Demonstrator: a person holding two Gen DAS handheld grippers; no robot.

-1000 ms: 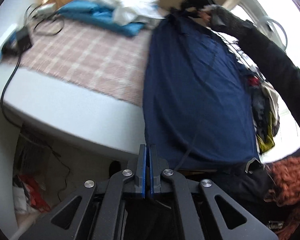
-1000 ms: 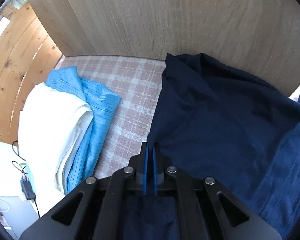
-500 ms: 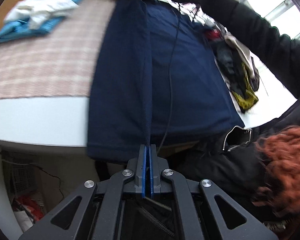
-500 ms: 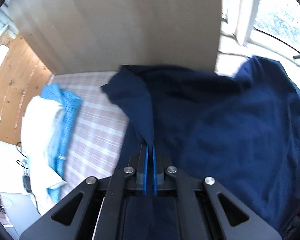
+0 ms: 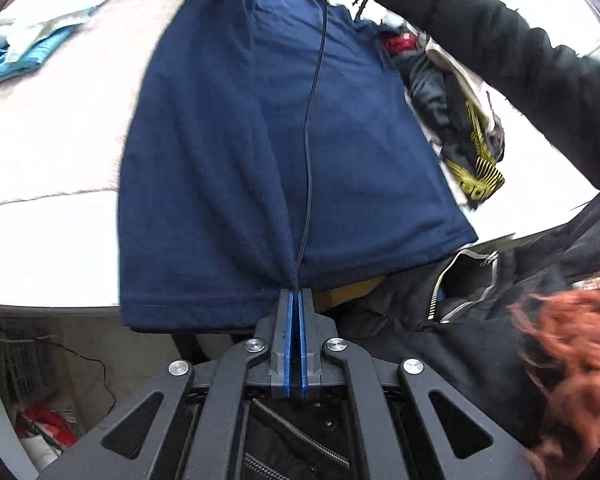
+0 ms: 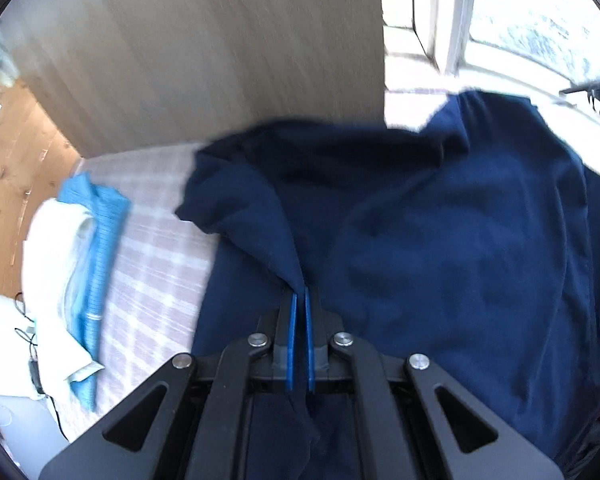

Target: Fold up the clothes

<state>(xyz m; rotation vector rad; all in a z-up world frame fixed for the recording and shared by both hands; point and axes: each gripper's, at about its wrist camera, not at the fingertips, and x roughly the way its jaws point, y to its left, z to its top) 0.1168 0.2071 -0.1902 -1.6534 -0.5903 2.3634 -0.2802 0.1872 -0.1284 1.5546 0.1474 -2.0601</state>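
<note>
Left gripper (image 5: 296, 291): jaws clamped on the hem of the navy shirt (image 5: 260, 140), fabric puckered at the tips. Shirt runs toward 12 o'clock across the table (image 5: 40, 248), hem hanging over the near edge, left side folded inward. Cable (image 5: 312, 120) lies along it. Clothes pile (image 5: 460, 128) at 2 o'clock; folded blue and white laundry (image 5: 40, 36) at 10 o'clock. Right gripper (image 6: 301, 294): jaws narrow, pinching the shirt's far end, cloth trailing between the pads. Black sleeve (image 5: 500, 48) at 1 o'clock.
</note>
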